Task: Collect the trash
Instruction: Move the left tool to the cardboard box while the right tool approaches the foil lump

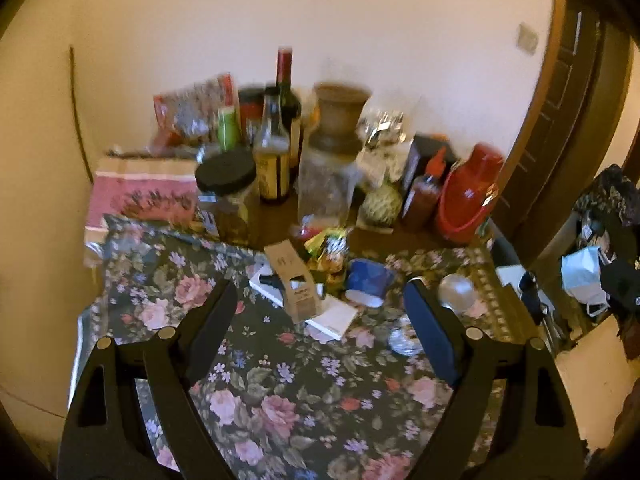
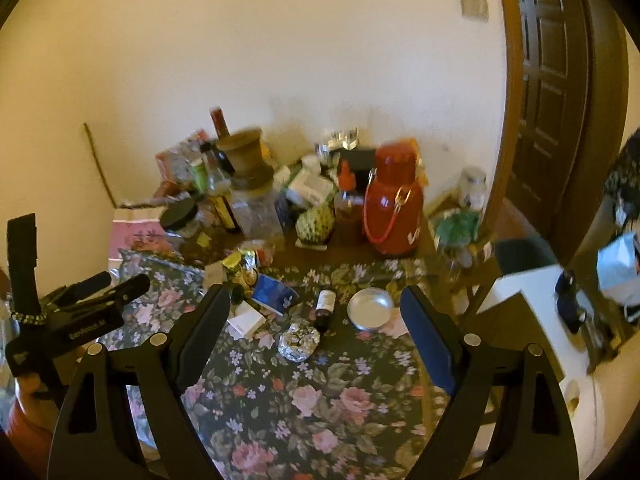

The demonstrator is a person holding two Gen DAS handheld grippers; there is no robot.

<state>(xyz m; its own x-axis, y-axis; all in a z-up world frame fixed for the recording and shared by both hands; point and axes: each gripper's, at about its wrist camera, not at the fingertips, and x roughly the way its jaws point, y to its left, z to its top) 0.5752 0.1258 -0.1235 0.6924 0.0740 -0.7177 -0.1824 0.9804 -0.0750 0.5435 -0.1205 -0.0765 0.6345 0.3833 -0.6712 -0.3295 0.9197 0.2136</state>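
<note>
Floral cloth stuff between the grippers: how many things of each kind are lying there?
Seen from the right wrist view:
Crumpled foil ball: 1
Small dark bottle, lying down: 1
Round metal lid: 1
Blue cup, tipped over: 1
White box: 1
Total: 5

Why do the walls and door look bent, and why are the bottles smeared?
Both views are fisheye, so the door frame bows. Left wrist view: the wine bottle and clay pot blur, the left gripper stays sharp. Right wrist view: warm yellowish light, less blur.
</note>
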